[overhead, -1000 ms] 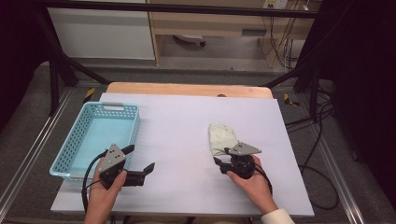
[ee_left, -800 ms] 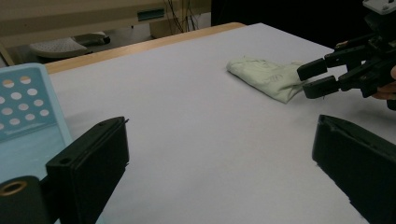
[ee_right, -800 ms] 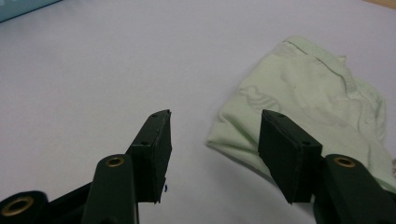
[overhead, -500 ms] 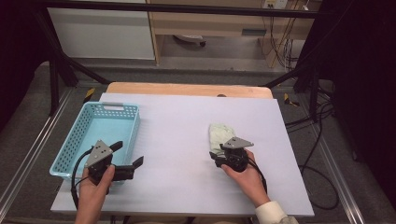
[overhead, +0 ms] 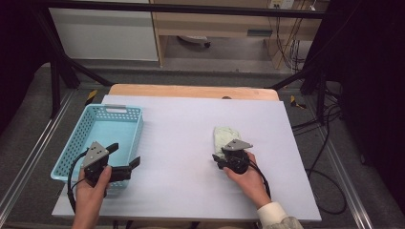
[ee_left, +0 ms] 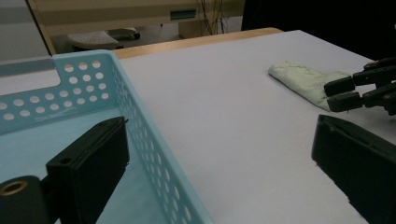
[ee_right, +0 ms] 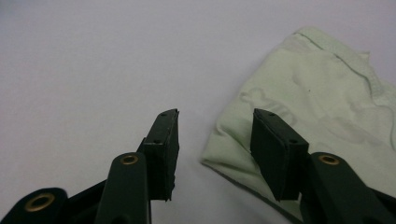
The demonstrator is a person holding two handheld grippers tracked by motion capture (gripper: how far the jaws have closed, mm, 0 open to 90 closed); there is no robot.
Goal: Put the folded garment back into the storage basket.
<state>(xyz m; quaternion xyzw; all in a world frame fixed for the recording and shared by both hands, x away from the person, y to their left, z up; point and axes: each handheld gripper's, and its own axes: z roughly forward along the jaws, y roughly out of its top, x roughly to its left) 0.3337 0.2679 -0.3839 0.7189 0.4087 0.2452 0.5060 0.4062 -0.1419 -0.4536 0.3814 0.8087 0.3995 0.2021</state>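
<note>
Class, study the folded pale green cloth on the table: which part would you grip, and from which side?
Grip the near corner of the cloth, coming from the person's side. It lies flat and folded, and that corner edge already sits between the right hand-held gripper's open jaws, which have just been closing.

The left gripper (ee_left: pixel 219 172) holds its two black jaws wide apart with nothing between them, one over the floor of the light blue basket (ee_left: pixel 140 135) and the other over the white table (ee_left: pixel 224 93). Across the table lies a pale green cloth (ee_left: pixel 303 79) (folded and flat), and the right gripper (ee_left: pixel 362 91) has its tips at the cloth's near end.
</note>
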